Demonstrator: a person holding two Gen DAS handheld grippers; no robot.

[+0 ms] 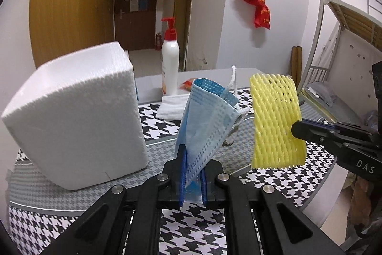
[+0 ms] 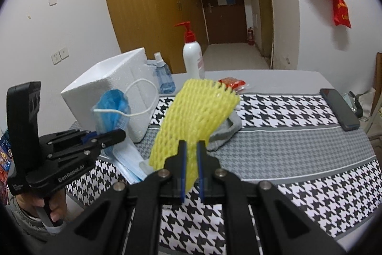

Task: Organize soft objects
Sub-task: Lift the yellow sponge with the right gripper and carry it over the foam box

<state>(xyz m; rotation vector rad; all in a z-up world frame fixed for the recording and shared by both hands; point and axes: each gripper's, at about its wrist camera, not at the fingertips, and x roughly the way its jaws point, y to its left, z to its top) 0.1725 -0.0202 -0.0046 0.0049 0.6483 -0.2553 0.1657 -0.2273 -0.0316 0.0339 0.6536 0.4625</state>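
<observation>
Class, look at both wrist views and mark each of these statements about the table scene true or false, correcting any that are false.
1. The left tongs grip a blue face mask. True.
2. The right tongs are open and hold nothing. False: they are shut on a yellow foam fruit net.
3. The white foam box sits on the houndstooth table mat. True.
4. The pump bottle has a blue pump. False: its pump is red.
5. A dark phone lies inside the foam box. False: it lies on the mat's right side.
</observation>
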